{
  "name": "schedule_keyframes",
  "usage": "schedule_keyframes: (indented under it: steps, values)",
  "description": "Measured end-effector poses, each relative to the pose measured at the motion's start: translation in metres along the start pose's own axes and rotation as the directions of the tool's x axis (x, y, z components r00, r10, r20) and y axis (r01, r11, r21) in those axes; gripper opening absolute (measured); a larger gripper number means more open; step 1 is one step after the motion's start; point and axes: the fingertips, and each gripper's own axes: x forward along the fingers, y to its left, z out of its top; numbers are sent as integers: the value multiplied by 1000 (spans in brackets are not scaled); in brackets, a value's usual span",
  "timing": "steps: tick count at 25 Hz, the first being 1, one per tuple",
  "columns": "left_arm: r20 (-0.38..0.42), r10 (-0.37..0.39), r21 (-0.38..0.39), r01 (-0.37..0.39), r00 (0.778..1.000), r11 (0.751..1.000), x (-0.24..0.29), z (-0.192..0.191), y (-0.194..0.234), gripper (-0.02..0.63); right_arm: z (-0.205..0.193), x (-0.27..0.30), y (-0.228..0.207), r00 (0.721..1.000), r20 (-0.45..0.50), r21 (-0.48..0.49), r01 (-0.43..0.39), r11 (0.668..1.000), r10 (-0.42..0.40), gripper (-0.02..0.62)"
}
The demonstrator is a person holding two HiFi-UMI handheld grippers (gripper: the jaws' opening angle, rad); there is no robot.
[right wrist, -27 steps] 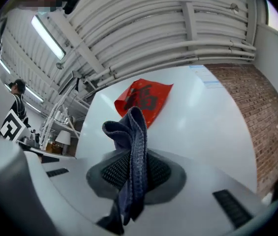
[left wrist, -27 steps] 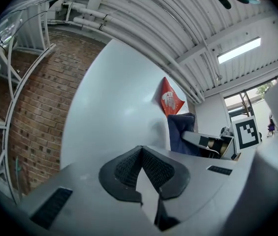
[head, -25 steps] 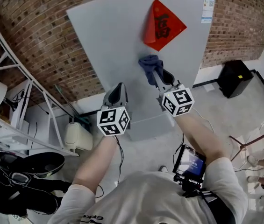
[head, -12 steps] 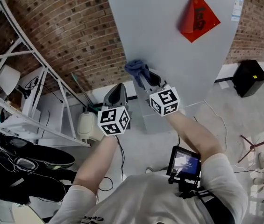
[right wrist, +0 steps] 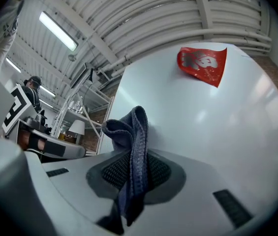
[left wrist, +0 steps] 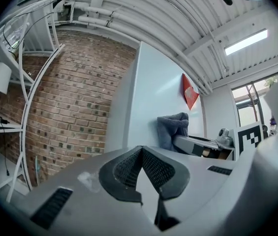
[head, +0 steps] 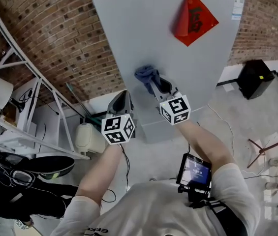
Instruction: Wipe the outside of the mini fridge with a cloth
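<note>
Plainly the wiping itself is the step in hand: the left gripper (head: 124, 96) hangs near the lower left edge of the mini fridge (head: 178, 68) with its jaws pressed together on nothing, and just to its right the right gripper (head: 154, 84) is clamped on the blue cloth (head: 146, 75), whose bunched end sits at the fridge's pale front (contact looks likely, though I cannot be sure). The next move, as I judge it, calls for pressing the cloth flat and sweeping it across the unwiped face, skirting the decoration. Counted: two grippers, one cloth, one fridge, one red paper diamond (head: 194, 17), one small label (head: 235, 5)
</note>
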Motion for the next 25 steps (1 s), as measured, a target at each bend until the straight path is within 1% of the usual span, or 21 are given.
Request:
schedule_keyframes:
  steps: [5,10,14,20,23,25]
  values:
    - [-17,-42,-10,42,999,999,27,-10,-43,3,1,-35,-62,997,-6,-7,73,997,-73,63]
    - [-39,-74,-19,73,996,997,55,-20,-87,3,4,-71,-136,986,-5,-6,165,986,-165,63]
    - [-47,-83,-26,82,995,996,74,-28,-115,3,5,-97,-191,973,1,-2,233,973,-233,63]
    - [-53,-89,-31,87,995,996,95,-36,-151,3,1,-134,-269,944,-10,17,331,943,-331,63]
    - [-56,-78,-34,76,995,997,103,-40,-162,3,-5,-148,-300,929,-23,36,371,928,-370,63]
    - [-58,-67,-34,66,996,997,106,-42,-166,3,-8,-154,-315,924,-30,44,383,923,-382,63]
